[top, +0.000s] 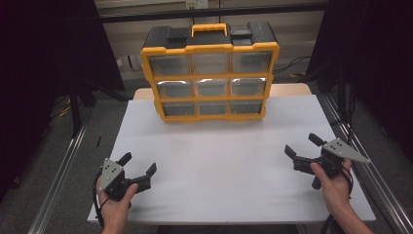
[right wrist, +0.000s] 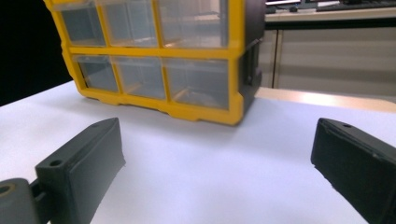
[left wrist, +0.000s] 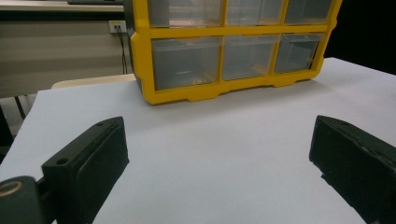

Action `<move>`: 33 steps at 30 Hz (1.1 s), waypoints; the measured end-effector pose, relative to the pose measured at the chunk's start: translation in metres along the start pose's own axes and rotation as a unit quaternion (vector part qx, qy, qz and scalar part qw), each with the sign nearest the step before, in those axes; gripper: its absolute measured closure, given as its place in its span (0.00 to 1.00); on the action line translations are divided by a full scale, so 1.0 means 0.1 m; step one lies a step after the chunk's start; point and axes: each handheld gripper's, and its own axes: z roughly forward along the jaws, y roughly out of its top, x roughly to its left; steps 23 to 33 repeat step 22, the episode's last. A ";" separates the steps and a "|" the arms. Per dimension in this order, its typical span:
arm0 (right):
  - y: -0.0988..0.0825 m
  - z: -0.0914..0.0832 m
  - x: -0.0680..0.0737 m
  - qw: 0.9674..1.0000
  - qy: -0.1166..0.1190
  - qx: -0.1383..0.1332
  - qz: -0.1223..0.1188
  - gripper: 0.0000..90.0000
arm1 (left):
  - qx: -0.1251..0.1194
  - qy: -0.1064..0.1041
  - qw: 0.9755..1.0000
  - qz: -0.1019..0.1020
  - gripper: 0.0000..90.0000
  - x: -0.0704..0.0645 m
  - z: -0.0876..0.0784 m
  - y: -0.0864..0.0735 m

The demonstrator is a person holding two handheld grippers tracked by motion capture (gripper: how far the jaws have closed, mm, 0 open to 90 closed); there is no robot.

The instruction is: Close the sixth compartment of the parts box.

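Cabinet point(top: 210, 73) upright at table point(top: 219, 161) rear; both grippers wide apart.

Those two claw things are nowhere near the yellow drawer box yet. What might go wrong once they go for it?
Two guesses. The organizer stands upright and tall near the far edge of the white table, so a push on an upper drawer might tip or slide it backward. Its clear drawers look smooth and shallow-fronted, so the open left gripper or right gripper may slip off rather than pull one out.

yellow-and-black drawer organizer point(top: 210, 73), white table point(top: 229, 165), black claws
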 end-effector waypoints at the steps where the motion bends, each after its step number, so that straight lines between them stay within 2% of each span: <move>1: -0.02 -0.03 -0.02 1.000 -0.003 0.002 0.002 0.03 | -0.003 -0.004 1.000 -0.004 0.05 0.01 0.00 0.00; 3: -0.06 -0.09 -0.04 1.000 -0.011 0.000 0.006 0.03 | -0.005 -0.003 1.000 -0.007 0.05 0.01 -0.01 0.00; 6: -0.10 -0.17 -0.08 1.000 -0.016 0.017 0.010 0.03 | -0.005 -0.008 1.000 -0.006 0.05 0.01 -0.01 0.00; 9: -0.14 -0.23 -0.12 0.999 -0.025 0.019 0.014 0.03 | -0.005 -0.009 1.000 -0.006 0.05 -0.01 -0.02 0.00; 16: -0.19 -0.38 -0.14 0.999 -0.029 0.018 0.004 0.02 | 0.005 -0.012 1.000 -0.004 0.05 -0.03 -0.04 -0.01; 17: -0.20 -0.37 -0.14 0.999 -0.030 0.024 0.011 0.02 | 0.006 -0.015 1.000 0.000 0.05 -0.02 -0.04 -0.01; 19: -0.21 -0.36 -0.13 0.999 -0.036 0.030 0.010 0.03 | 0.001 -0.017 1.000 -0.011 0.05 -0.03 -0.02 -0.02; 21: -0.20 -0.35 -0.13 0.999 -0.036 0.023 0.008 0.03 | 0.012 -0.016 1.000 -0.003 0.05 -0.02 -0.02 -0.02; 33: -0.20 -0.35 -0.13 0.999 -0.035 0.021 0.006 0.03 | 0.012 -0.017 1.000 -0.003 0.05 -0.02 -0.02 -0.02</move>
